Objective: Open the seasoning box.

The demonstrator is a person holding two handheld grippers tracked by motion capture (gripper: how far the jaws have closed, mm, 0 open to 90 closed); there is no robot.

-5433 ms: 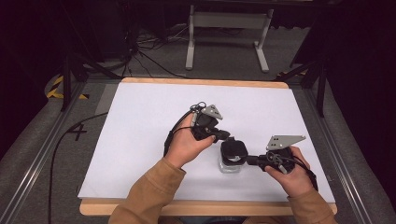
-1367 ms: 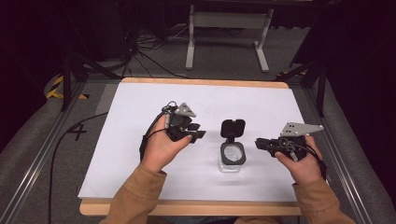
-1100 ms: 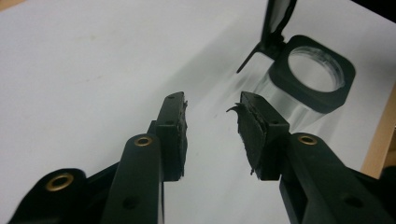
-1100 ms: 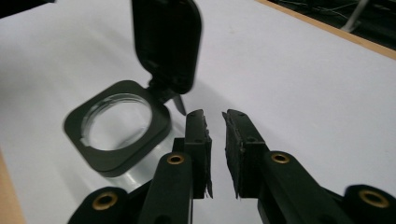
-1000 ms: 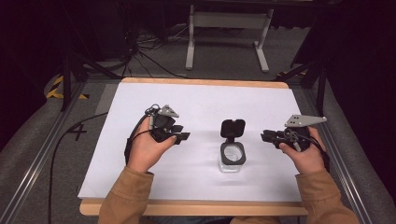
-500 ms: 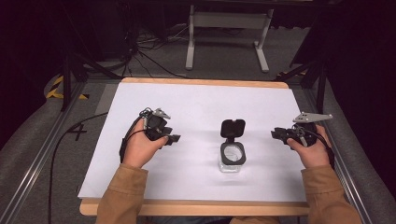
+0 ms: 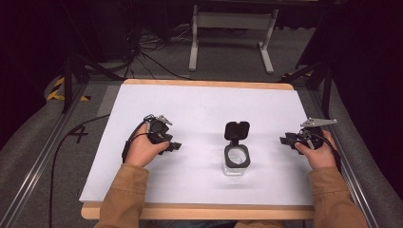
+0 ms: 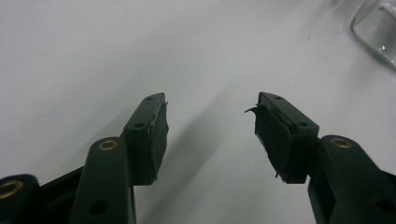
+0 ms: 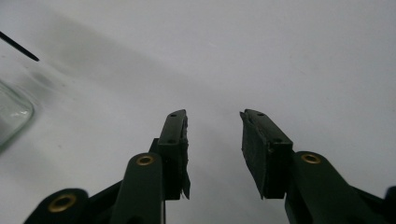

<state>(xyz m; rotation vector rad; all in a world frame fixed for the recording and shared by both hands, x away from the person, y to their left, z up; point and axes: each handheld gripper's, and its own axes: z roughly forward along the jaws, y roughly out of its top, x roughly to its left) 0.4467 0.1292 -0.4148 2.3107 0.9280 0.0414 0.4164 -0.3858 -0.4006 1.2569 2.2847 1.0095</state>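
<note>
Jar between parted tongs, apparently untouched

A black handwritten numeral "4" stands on the grey carpeted surface left of the table; no other legible text.

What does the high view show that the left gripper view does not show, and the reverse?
High view alone: the flip lid standing open on the glass jar, the right gripper, both hands and the wooden table edge. Left gripper view alone: the frayed pads on the left gripper's jaws, which have just been opening, nothing between them. Both: the white table sheet and the jar, just a glass corner in the left gripper view.
</note>
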